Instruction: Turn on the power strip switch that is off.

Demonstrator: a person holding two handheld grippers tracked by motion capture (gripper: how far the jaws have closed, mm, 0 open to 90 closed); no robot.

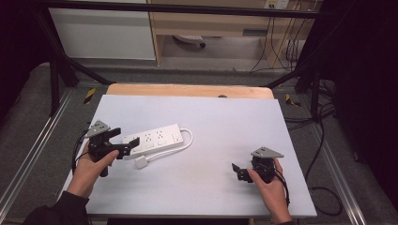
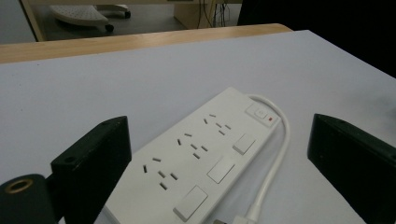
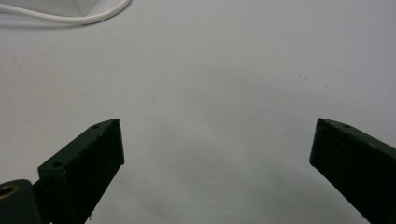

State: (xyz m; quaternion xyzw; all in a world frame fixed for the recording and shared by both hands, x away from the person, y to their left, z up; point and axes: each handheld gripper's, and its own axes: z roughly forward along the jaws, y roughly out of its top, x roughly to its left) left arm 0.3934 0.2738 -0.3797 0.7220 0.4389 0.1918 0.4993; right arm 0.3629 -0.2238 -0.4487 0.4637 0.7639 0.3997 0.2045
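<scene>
The white rigid plastic power strip (image 1: 154, 138) is likely light and smooth; grip across its near left end. Left gripper (image 1: 123, 142) and right gripper (image 1: 238, 170) jaws stand apart.

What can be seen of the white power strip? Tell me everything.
The power strip is a long white plastic block lying flat on the white table. Its top has three groups of socket slots in a row, three square rocker switches beside them, and a main switch with a small red light at the far end. A white cord loops from that end back along its side to a plug. The open left tool straddles its near end; contact is unclear.
</scene>
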